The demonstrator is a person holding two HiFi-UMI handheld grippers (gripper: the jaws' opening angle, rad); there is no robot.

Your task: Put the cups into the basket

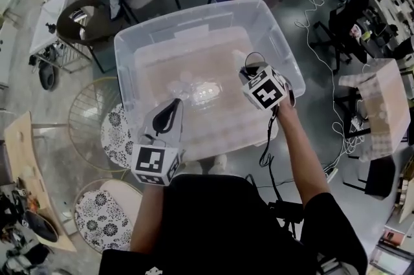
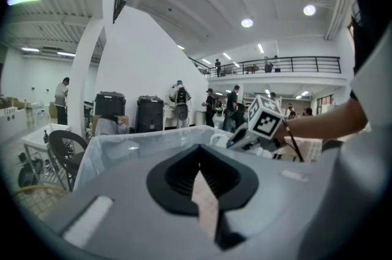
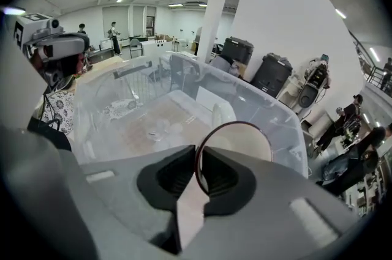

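Observation:
The basket is a large clear plastic bin (image 1: 129, 47), with several small clear cups (image 1: 194, 91) lying on its floor. My right gripper (image 1: 251, 70) reaches over the bin's right side and is shut on the rim of a cream cup with a dark rim (image 3: 245, 145). That cup hangs inside the bin, above the floor. In the right gripper view the jaws (image 3: 197, 170) pinch the rim edge-on. My left gripper (image 1: 169, 113) hovers at the bin's near edge, shut with nothing between its jaws (image 2: 199, 182). From there I see the right gripper (image 2: 239, 139) and its marker cube.
Two chairs with patterned cushions (image 1: 119, 134) (image 1: 103, 212) stand left of the bin, beside a wooden table (image 1: 26, 157). A cardboard box (image 1: 381, 105) and floor cables (image 1: 336, 112) lie to the right. People and black bins stand in the hall beyond.

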